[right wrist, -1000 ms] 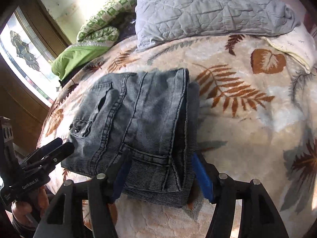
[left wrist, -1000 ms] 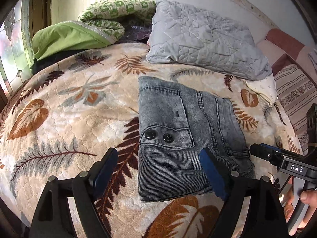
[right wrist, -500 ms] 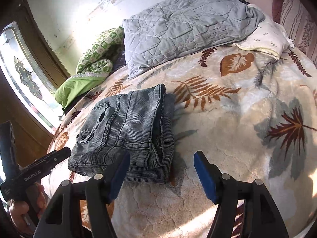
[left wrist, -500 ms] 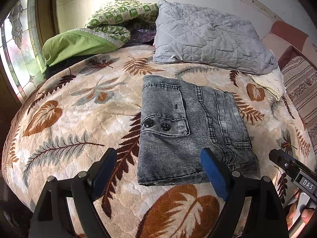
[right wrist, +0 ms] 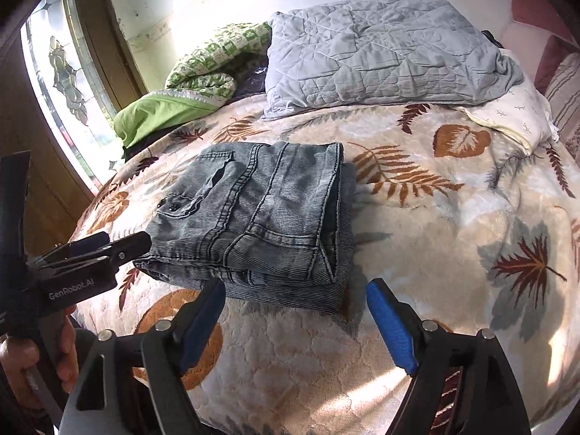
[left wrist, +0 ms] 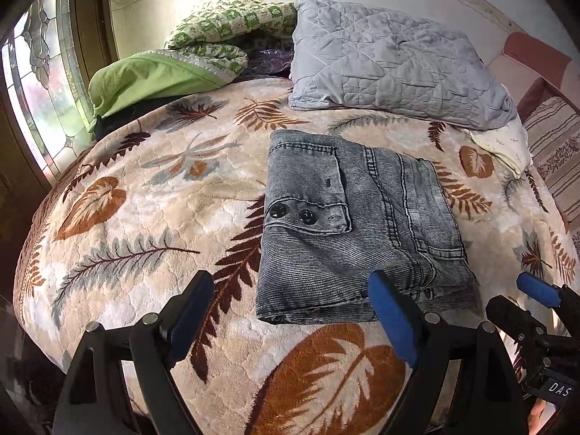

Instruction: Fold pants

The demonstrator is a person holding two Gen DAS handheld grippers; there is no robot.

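Both tools have drawn back from the folded grey washed-denim pants (left wrist: 357, 232) on the leaf-patterned plush blanket (left wrist: 152, 214). A second ago the black, blue-padded right gripper (right wrist: 293, 317) straddled the bundle's near corner; now its spread fingers hover clear of the fabric, just short of the near edge. The matching left gripper (left wrist: 290, 311), equally wide, has also pulled away, leaving more blanket visible.

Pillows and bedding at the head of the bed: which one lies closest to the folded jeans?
The grey quilted pillow. Its lower edge lies just beyond the folded jeans; the green pillow sits off by the window.
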